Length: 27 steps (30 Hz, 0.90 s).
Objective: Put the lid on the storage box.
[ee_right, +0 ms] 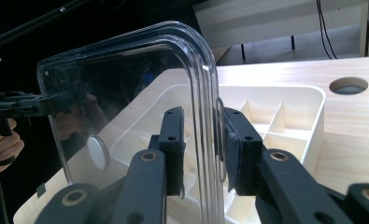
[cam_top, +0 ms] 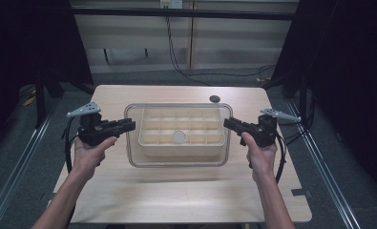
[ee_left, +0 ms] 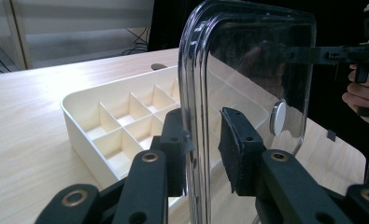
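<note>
The lid (cam_top: 179, 164), a clear plastic one with rounded corners and a small white disc (cam_top: 179, 137) at its centre, is hanging level in the air over the cream tray (cam_top: 181, 149), gripped at its two short edges. The left gripper (cam_top: 129, 126) is clamping the lid's left rim, its pads (ee_left: 232, 149) pressing on either side of the plastic in the left gripper view. The right gripper (cam_top: 229, 123) is pinching the opposite rim in the same way, jaws narrowed onto the thin edge. The tray, divided into small compartments, is sitting on the wooden table (cam_top: 186, 200) directly beneath the lid, apart from it. A round hole (cam_top: 214, 98) is showing in the table top just beyond the tray's far right corner.
</note>
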Motion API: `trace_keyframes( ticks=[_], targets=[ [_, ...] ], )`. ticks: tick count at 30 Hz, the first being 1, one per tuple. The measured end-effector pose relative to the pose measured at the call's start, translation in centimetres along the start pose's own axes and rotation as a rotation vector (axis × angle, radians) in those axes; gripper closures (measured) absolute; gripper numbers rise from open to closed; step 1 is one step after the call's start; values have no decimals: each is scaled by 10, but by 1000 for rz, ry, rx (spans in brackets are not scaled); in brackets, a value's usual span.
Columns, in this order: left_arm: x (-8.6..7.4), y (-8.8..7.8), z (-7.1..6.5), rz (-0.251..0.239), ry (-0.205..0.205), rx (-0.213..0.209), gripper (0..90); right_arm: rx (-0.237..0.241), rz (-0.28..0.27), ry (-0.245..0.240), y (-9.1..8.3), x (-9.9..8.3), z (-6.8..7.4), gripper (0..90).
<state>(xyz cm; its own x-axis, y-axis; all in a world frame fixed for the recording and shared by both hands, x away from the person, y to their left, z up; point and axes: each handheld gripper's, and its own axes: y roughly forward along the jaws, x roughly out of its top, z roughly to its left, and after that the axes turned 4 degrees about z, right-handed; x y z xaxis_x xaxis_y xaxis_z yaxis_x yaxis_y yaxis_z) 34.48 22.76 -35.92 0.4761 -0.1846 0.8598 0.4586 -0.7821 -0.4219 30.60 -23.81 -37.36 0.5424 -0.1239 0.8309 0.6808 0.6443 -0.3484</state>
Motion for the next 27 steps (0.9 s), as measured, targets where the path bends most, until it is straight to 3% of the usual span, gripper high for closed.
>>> trace_keyframes(
  ticks=[13, 20, 27],
  targets=[
    [23, 2, 4, -20, 5, 23, 709, 0, -49, 0, 4, 22, 0, 713],
    [30, 10, 7, -17, -3, 13, 711, -12, -55, 12, 4, 31, -5, 710],
    [41, 16, 8, -22, -1, 29, 710, -20, -58, 34, 6, 37, -13, 708]
  ],
)
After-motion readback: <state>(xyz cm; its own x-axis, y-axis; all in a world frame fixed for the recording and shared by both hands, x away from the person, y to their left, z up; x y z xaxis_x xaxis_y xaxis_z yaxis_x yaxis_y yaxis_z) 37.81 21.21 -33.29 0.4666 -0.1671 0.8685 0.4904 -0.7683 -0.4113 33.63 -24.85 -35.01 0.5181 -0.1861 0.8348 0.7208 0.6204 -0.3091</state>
